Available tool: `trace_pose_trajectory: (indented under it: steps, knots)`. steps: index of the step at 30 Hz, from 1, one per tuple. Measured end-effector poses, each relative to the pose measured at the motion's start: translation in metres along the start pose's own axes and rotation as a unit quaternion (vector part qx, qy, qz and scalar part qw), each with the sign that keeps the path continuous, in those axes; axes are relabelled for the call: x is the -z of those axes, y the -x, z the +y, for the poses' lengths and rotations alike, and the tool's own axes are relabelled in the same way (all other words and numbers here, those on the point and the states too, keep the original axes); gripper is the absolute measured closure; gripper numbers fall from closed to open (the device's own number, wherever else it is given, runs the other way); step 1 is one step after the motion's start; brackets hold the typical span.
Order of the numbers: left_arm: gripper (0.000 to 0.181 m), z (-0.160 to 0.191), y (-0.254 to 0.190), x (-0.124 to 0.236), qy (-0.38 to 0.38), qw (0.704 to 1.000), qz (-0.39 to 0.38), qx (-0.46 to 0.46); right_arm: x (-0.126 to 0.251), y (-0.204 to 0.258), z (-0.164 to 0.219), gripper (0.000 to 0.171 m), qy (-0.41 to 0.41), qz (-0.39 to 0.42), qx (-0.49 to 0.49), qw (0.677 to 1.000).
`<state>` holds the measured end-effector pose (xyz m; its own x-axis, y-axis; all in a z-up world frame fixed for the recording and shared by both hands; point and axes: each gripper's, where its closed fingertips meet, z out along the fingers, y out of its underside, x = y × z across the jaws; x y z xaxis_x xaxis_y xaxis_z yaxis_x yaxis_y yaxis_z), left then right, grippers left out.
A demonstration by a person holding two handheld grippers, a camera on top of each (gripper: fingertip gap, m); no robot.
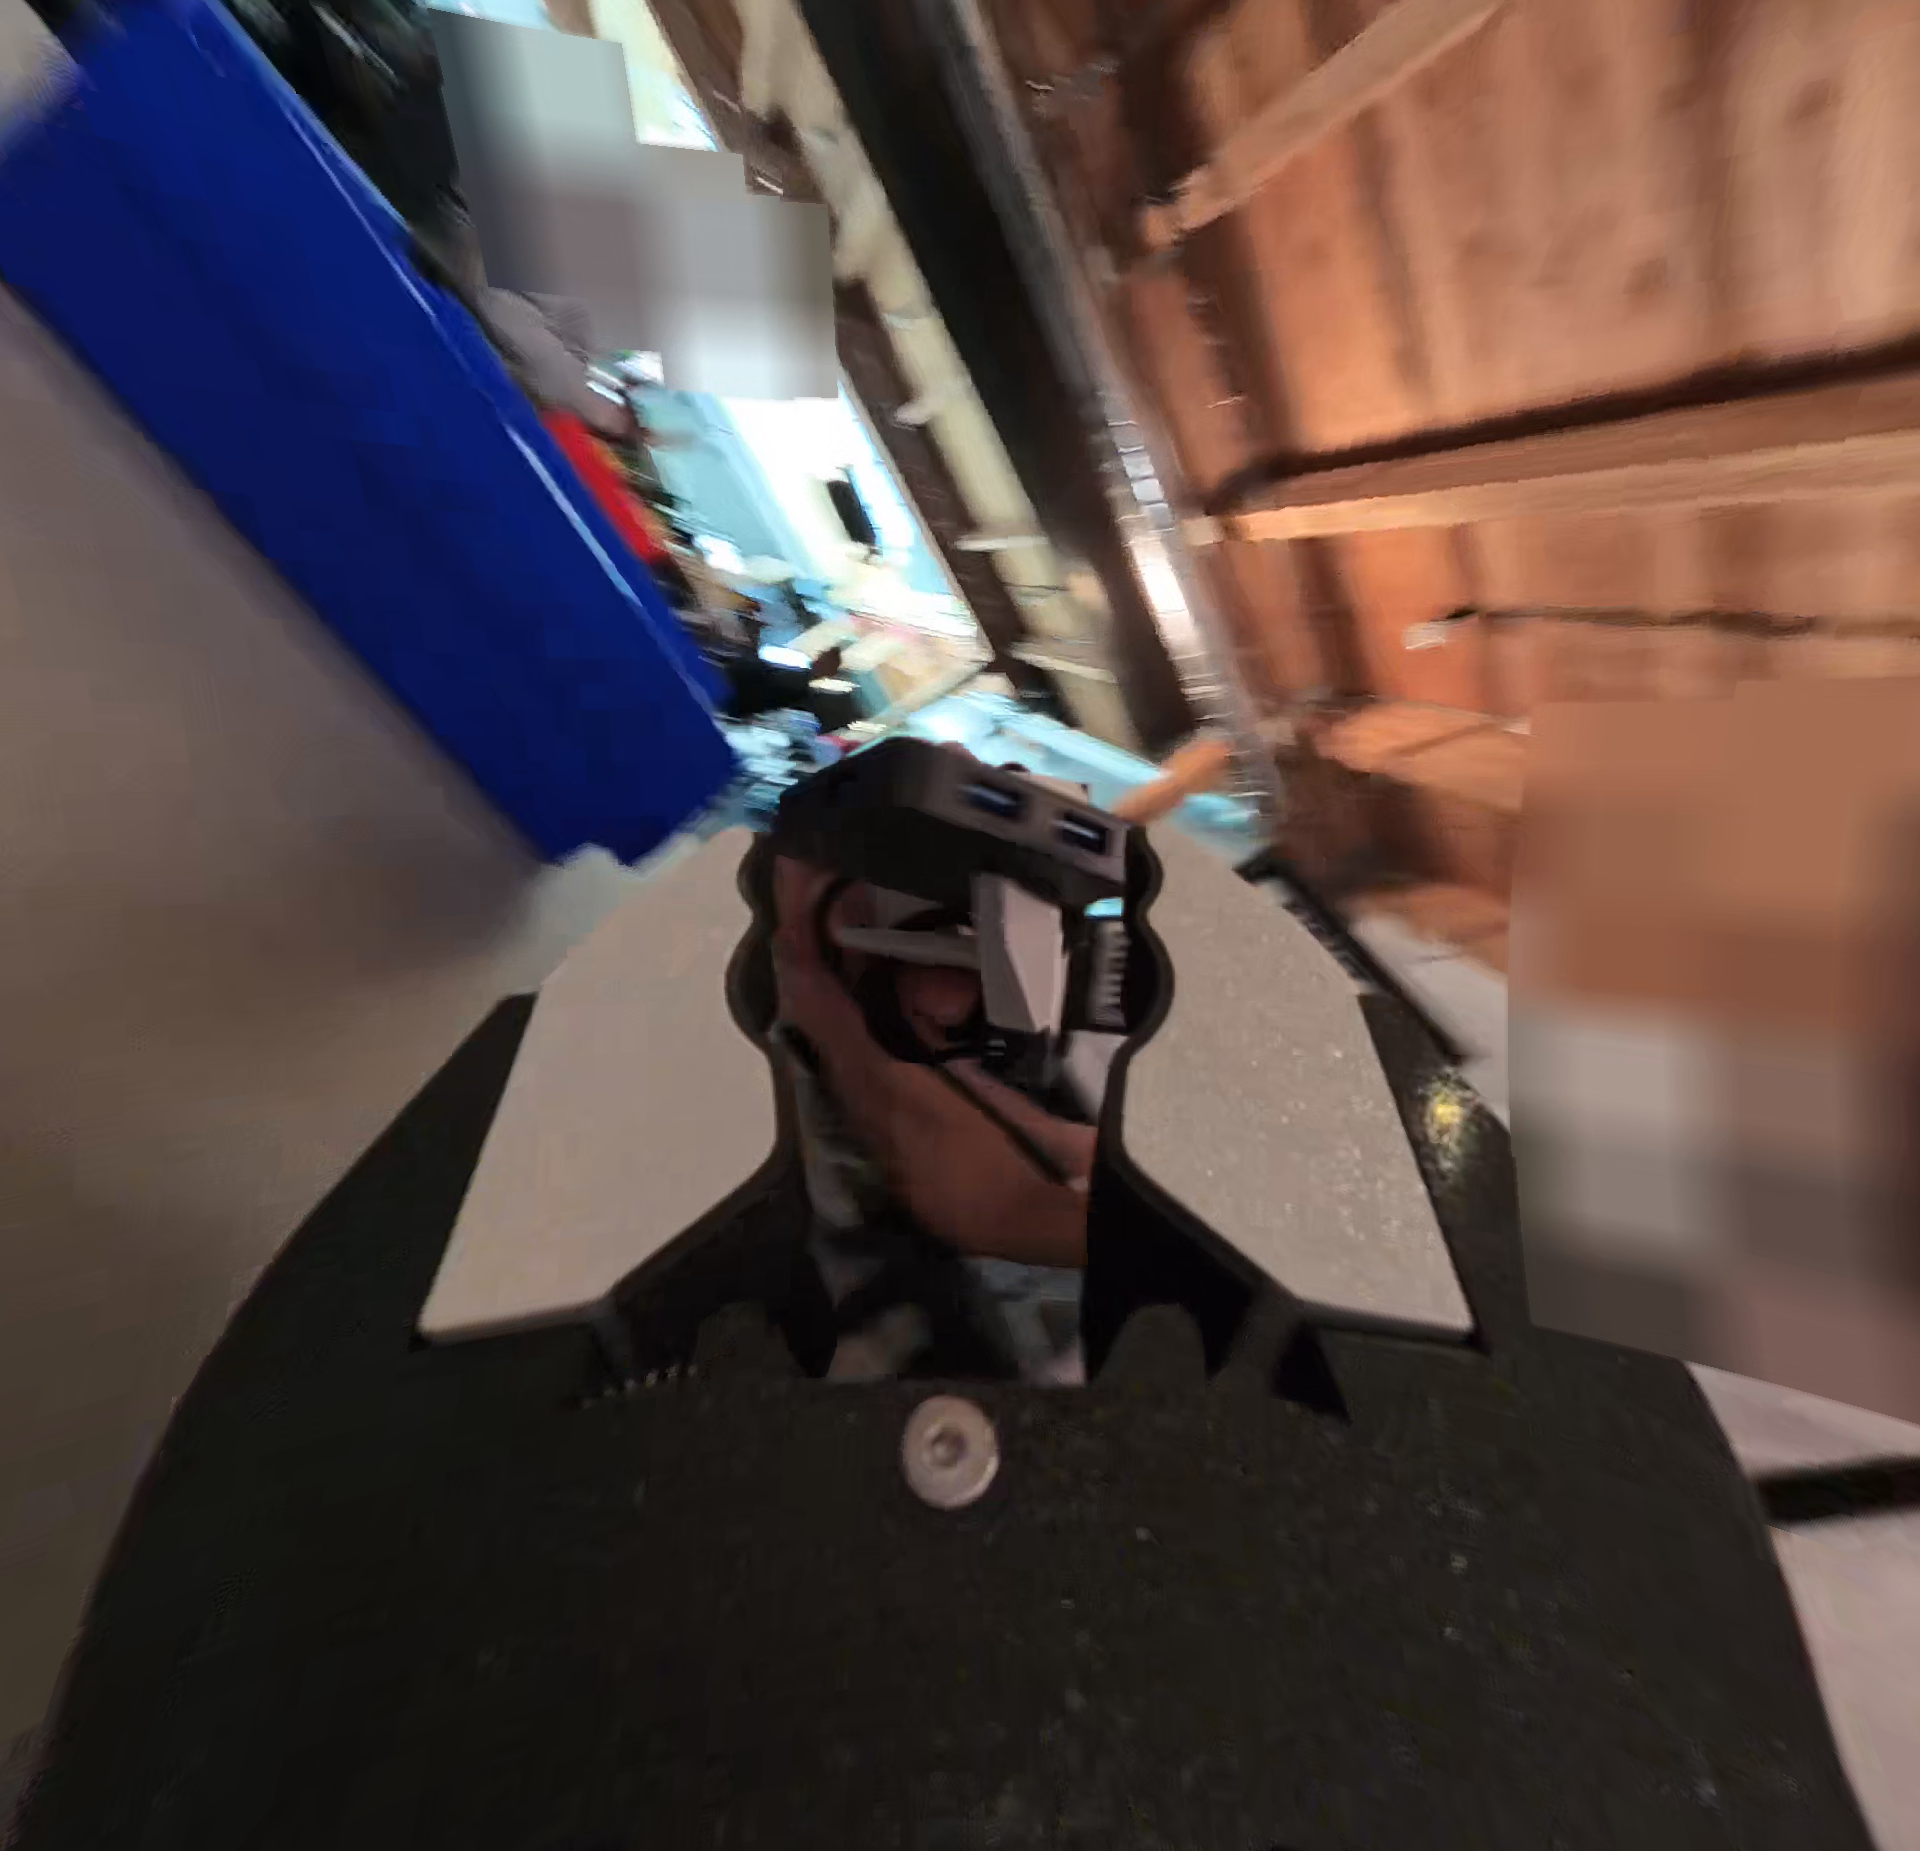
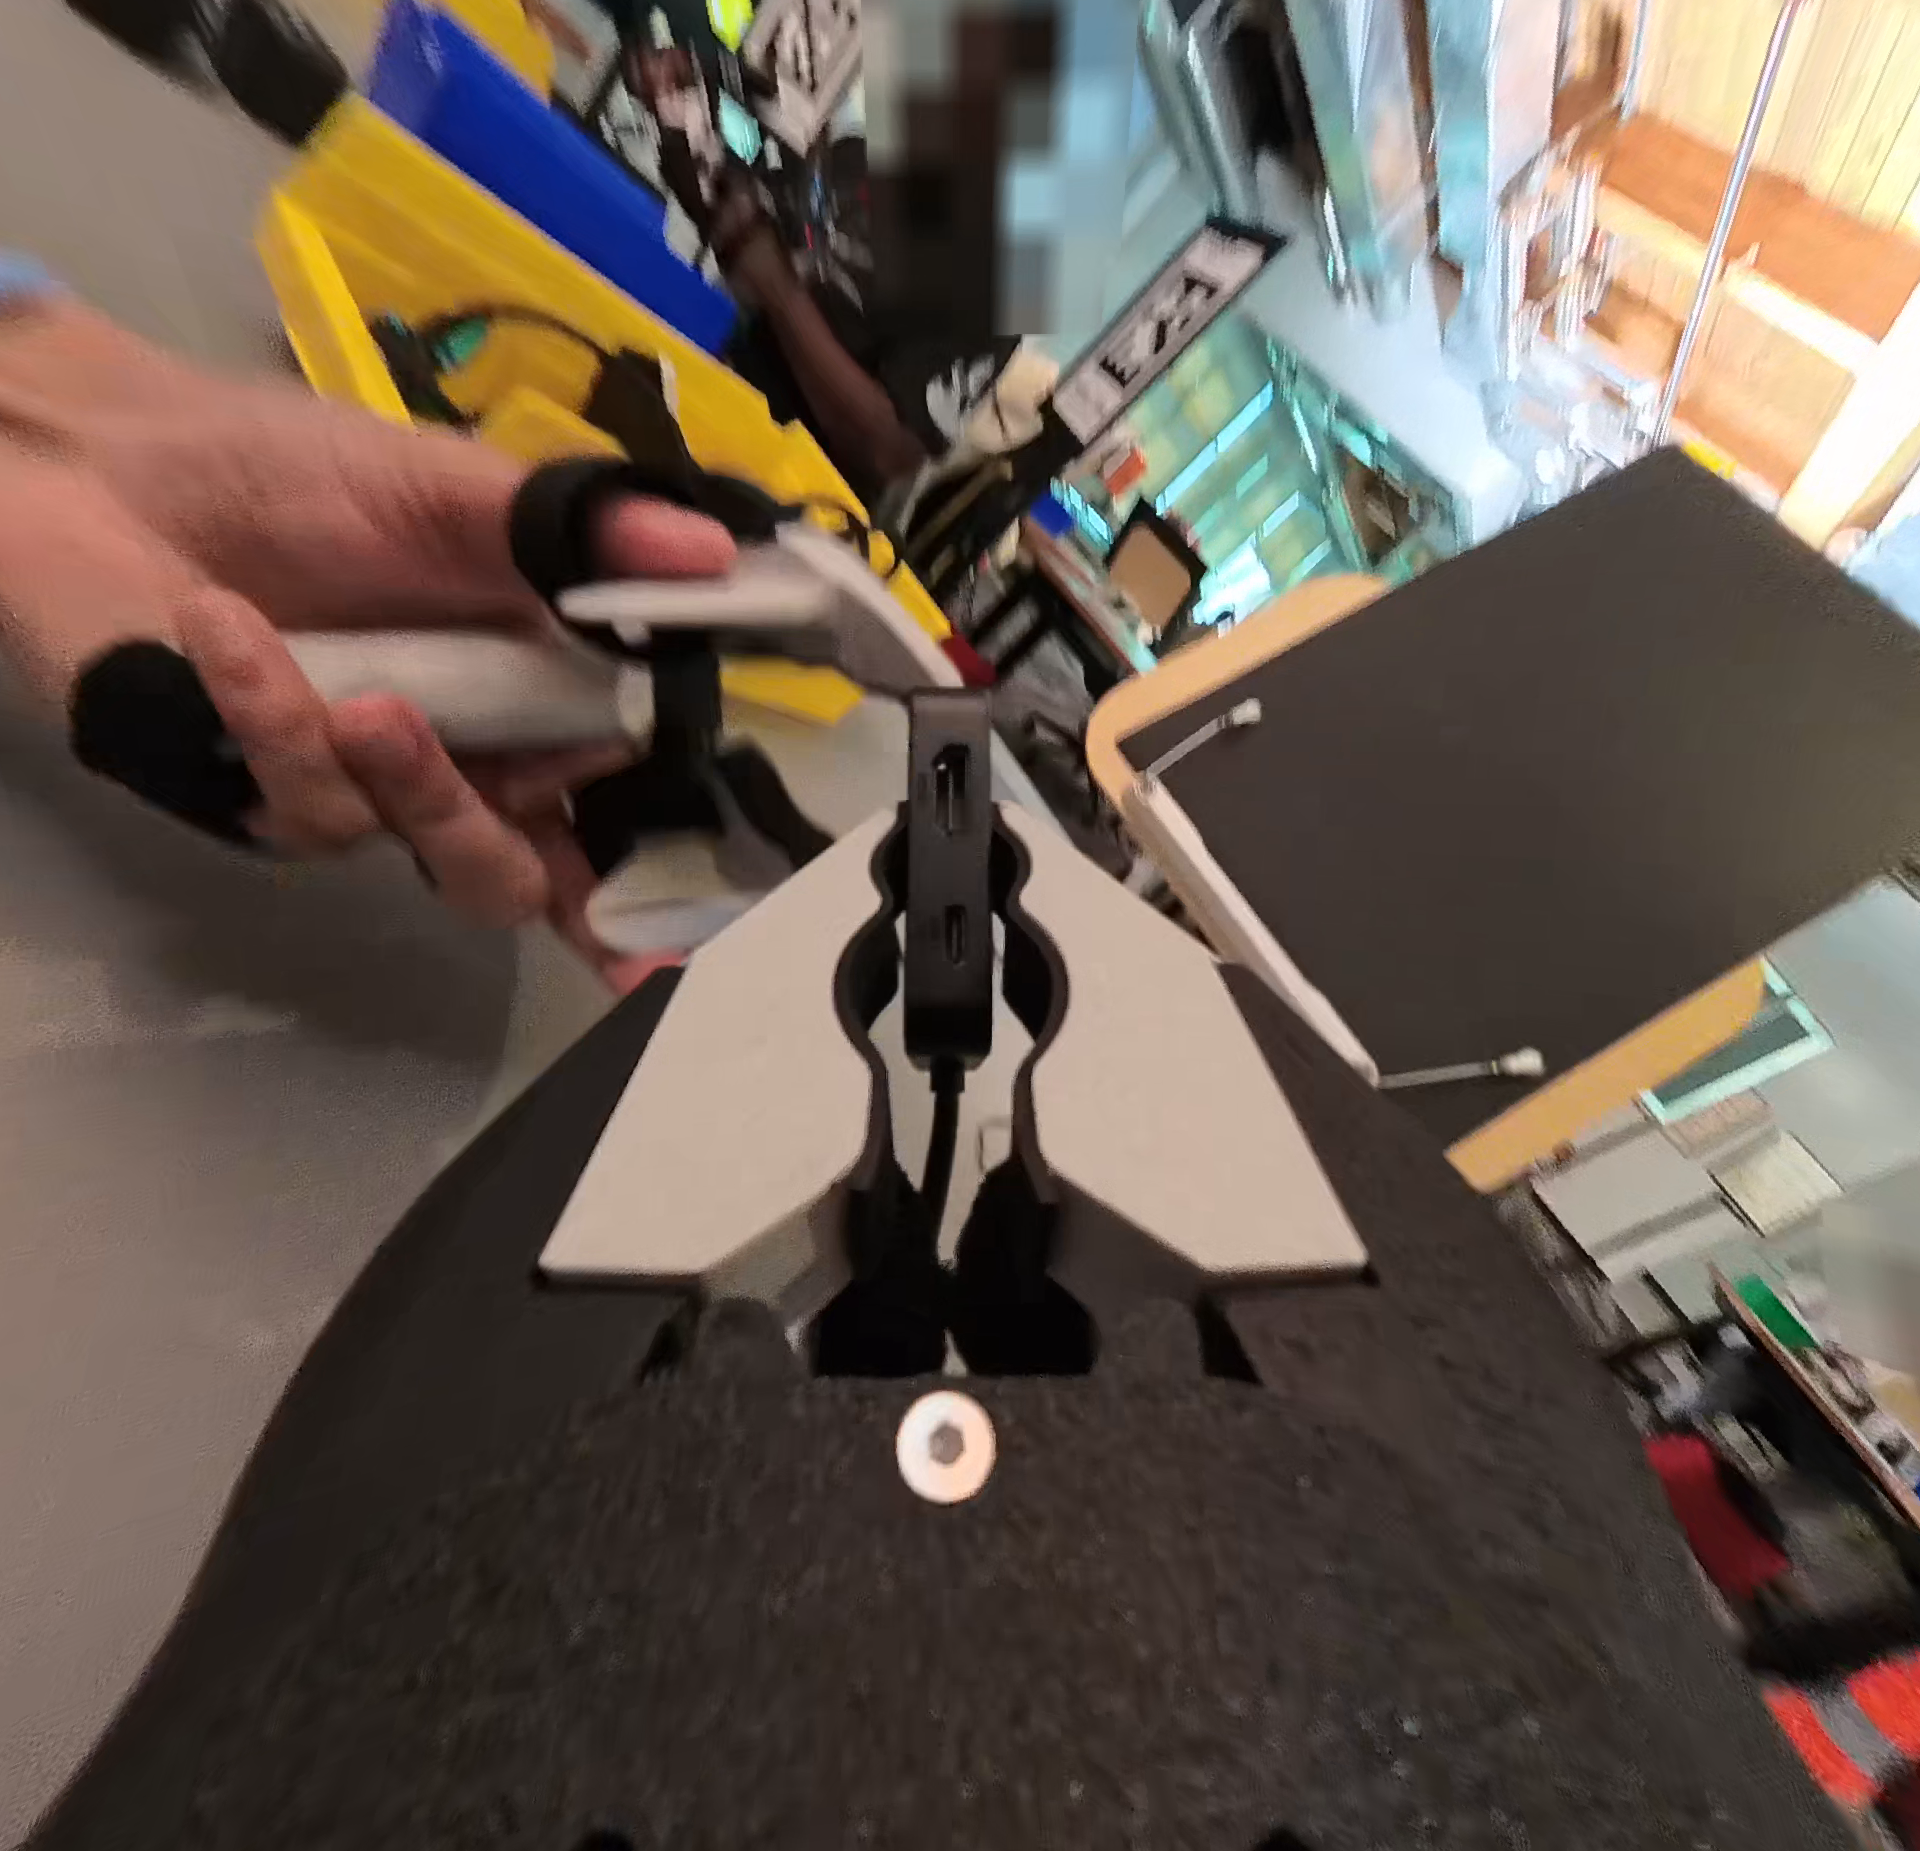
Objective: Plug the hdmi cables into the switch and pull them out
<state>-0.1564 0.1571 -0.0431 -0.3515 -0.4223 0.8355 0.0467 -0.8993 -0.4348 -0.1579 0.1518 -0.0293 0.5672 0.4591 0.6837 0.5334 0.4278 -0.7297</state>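
Presently, we list one switch (image 2: 945,897): small, black, rigid, light, pinched upright by our right hand-held gripper (image 2: 948,928) above the desk (image 2: 208,1022). Left hand-held gripper (image 1: 951,954) spread, empty; grip flat sides, ports clear.

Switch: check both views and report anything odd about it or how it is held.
The switch is clamped edge-on in the right gripper, lifted off the table, its own short cable trailing back between the fingers. No HDMI cable is plugged into the ports facing the camera. Nothing looks damaged. The left gripper holds nothing.
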Motion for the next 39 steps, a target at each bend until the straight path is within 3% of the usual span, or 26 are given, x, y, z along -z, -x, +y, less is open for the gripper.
trace_pose_trajectory:
  steps: [2, 4, 6, 9, 14, 20, 25, 28, 33, 39]
  knots:
    - [0.115, 0.001, 0.005, 0.006, 0.029, 0.989, -0.089, -0.117, -0.006, 0.003, 0.021, 0.159, 0.055, -0.015, -0.004, 0.998]
    - [0.101, 0.006, 0.016, 0.009, 0.077, 0.958, -0.176, -0.213, -0.009, 0.008, 0.027, 0.159, 0.073, -0.027, -0.016, 0.997]
    - [0.097, 0.012, 0.017, 0.006, 0.102, 0.942, -0.199, -0.249, -0.012, 0.017, 0.027, 0.159, 0.081, -0.045, -0.019, 0.995]
    - [0.111, 0.017, 0.021, 0.005, 0.109, 0.939, -0.204, -0.253, -0.013, 0.029, 0.021, 0.159, 0.079, -0.07, -0.007, 0.994]
    - [0.113, 0.027, 0.013, 0.004, 0.14, 0.969, -0.137, -0.151, -0.007, 0.035, 0.008, 0.157, 0.029, -0.083, -0.012, 0.996]
    - [0.113, 0.023, 0.012, 0.003, 0.094, 0.993, -0.061, -0.049, -0.003, 0.028, 0.005, 0.154, 0.005, -0.067, -0.009, 0.998]
    - [0.113, 0.024, 0.008, 0.0, 0.095, 0.992, -0.047, -0.072, -0.001, 0.029, 0.002, 0.158, -0.002, -0.095, -0.056, 0.994]
    - [0.113, 0.017, 0.013, 0.006, 0.09, 0.984, -0.096, -0.117, -0.005, 0.027, 0.006, 0.159, 0.002, -0.092, -0.046, 0.995]
    - [0.122, 0.011, 0.003, 0.039, 0.094, 0.93, -0.248, -0.256, -0.03, -0.014, 0.041, 0.159, 0.049, -0.041, 0.045, 0.997]
    - [0.127, 0.069, -0.021, 0.101, 0.111, 0.81, -0.399, -0.415, -0.081, -0.025, 0.097, 0.159, 0.067, -0.038, 0.151, 0.986]
